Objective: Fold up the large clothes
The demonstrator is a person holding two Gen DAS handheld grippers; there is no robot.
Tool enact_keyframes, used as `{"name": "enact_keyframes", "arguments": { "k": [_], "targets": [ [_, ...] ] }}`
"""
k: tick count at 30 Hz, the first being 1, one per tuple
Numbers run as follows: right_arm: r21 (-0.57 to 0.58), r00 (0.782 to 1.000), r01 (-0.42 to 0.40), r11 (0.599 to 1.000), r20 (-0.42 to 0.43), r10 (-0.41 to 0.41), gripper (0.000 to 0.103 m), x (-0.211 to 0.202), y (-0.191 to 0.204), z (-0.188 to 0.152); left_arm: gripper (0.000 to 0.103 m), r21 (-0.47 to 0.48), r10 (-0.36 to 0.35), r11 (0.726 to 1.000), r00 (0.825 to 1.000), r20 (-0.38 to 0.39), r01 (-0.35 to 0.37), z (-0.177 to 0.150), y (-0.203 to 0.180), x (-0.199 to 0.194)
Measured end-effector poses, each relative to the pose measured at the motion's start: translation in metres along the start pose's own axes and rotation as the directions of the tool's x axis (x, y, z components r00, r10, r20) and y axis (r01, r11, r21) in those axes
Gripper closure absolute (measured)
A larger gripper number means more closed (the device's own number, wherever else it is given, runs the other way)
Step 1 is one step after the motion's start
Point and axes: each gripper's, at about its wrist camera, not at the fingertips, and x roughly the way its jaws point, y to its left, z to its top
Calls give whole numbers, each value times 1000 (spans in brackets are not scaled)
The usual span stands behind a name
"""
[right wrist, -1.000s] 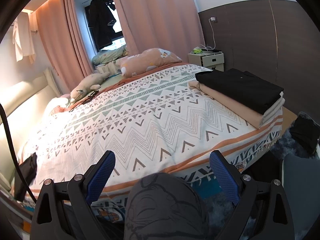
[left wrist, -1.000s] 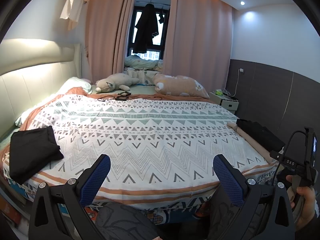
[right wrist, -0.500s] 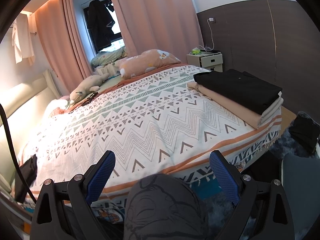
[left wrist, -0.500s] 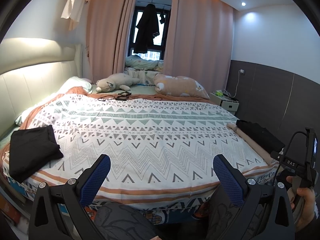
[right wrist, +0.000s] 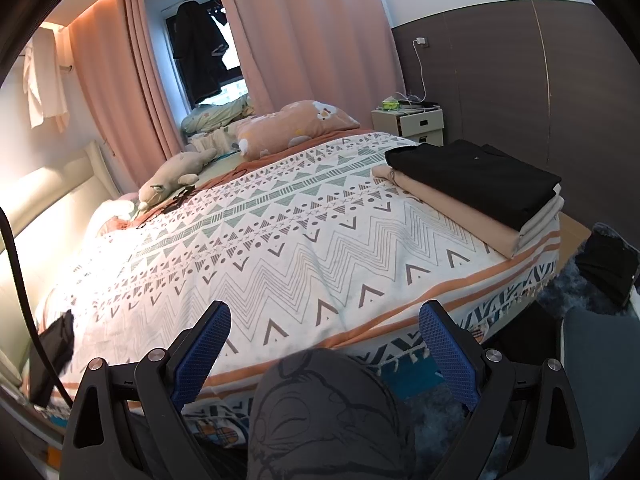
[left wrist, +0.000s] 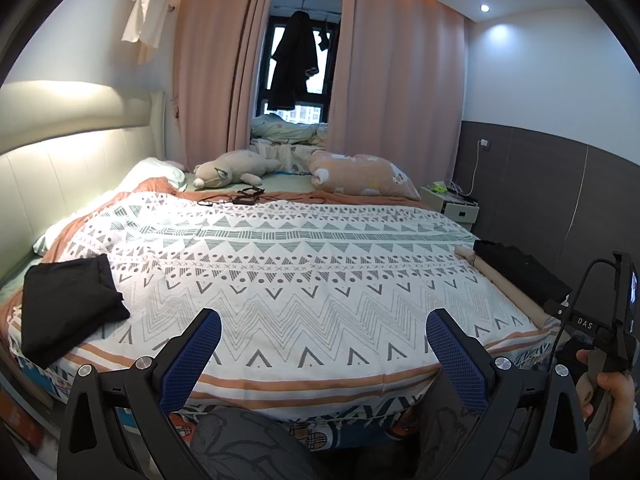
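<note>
A neat stack of folded clothes [right wrist: 476,192], a black garment on top of beige and pale layers, lies on the bed [right wrist: 288,248] ahead and to the right of the right gripper's fingers, close to the bed's right edge. A second black garment [left wrist: 68,304], roughly folded, rests on the bed ahead and to the left of the left gripper's fingers, near the left edge. A dark heap [right wrist: 608,264] sits on the floor far to the right of the right fingers; whether it is clothing waiting to be folded I cannot tell.

Judging from this, several pieces look done and nothing is spread out for folding: the patterned cover between the fingers is bare.

The left gripper [left wrist: 322,350] has its fingers wide apart and empty. The right gripper [right wrist: 324,344] is likewise spread and holds nothing. Both hover at the foot of the bed above the person's knees.
</note>
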Motion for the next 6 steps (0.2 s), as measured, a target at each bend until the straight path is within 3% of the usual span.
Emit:
{"name": "enact_keyframes", "arguments": {
  "k": [6],
  "targets": [
    [2, 1000, 6, 1000, -2, -6, 7, -2, 1, -1, 1, 5, 3, 1000, 1000, 2, -3, -2, -1, 0]
  ]
}}
